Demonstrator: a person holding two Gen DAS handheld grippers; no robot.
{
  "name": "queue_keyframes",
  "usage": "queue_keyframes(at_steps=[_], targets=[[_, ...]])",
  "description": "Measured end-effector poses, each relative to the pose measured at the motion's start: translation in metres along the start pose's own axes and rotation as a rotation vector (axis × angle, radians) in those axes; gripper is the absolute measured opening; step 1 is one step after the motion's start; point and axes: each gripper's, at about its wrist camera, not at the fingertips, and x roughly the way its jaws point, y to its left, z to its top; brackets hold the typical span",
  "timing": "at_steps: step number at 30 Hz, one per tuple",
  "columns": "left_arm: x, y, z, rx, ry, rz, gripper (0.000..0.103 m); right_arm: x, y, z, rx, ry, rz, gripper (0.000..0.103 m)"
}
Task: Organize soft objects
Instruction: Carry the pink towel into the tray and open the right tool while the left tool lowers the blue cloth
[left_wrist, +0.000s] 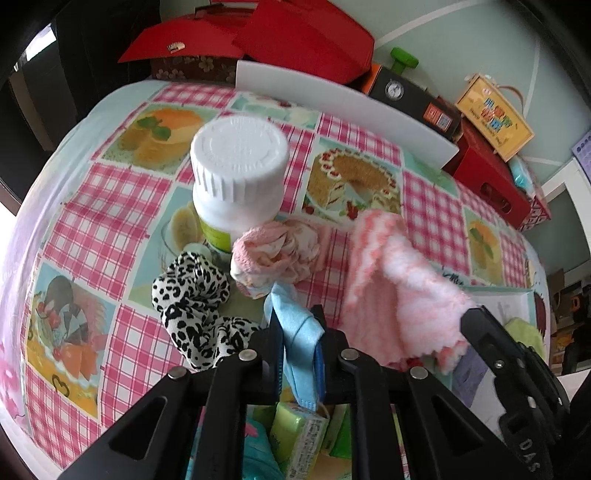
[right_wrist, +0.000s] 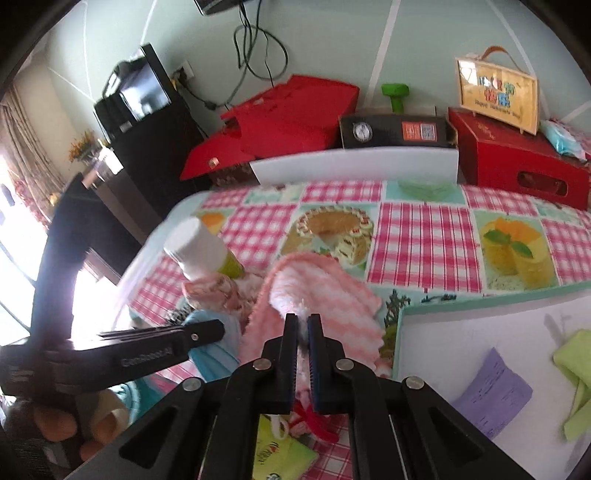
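Left wrist: fingers (left_wrist: 297, 332) pinch blue cloth (left_wrist: 295, 325); right's (right_wrist: 303, 325) clamp pink towel (right_wrist: 317, 291), ends hidden

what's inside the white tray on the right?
In the white tray: a purple paper slip and a green cloth. Its near end runs out of frame; the right gripper covers its left corner.

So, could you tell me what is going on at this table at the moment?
A person is sorting soft things with two handheld grippers. The left gripper is shut on a light blue cloth, and the right gripper is shut on a corner of a fluffy pink-and-white towel, the rest of it lying on the checked tablecloth. A leopard-print cloth, a pink sock bundle and a white bottle sit beside them. A white tray at the right holds a green cloth.
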Motion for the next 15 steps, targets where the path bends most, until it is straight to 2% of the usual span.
queue_keyframes(at_steps=[15], targets=[[-0.077, 0.001, 0.003, -0.024, -0.216, -0.067, 0.013, -0.066, 0.008, 0.021, 0.017, -0.185, 0.081, 0.006]])
